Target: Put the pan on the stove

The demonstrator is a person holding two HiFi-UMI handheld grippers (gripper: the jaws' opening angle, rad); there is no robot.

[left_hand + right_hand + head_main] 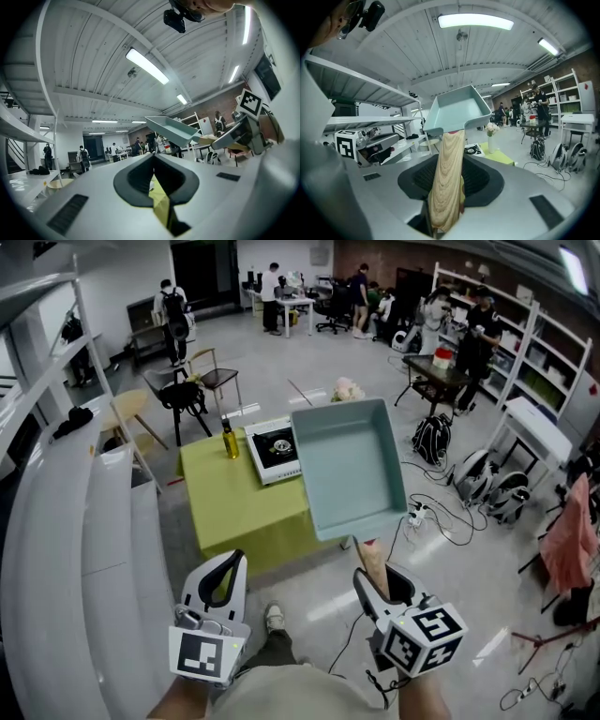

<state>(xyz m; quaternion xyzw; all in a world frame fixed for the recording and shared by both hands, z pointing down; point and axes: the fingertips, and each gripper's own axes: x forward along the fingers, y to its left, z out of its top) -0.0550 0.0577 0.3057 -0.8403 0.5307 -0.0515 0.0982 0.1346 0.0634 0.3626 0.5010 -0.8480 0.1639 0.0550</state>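
Your pan (349, 465) is up in the air over the right edge of the table (234, 507), not on the stove (275, 448). Its near left corner overlaps the stove's right side in the head view. Long axis runs from you outward: handle (373, 563) at the near end, square tray at the far end, open side up. Your right gripper (375, 585) is clamped on the handle. The right gripper view shows the wood grain between the pads, which the head view mostly hides. Your left gripper (230, 563) is low and left of the pan, jaws together, nothing in them. Its view catches the pan side-on. Only the head view shows the bottle (230, 440), just left of the stove. Counts: one pan, one stove, one bottle, one table, two grippers.
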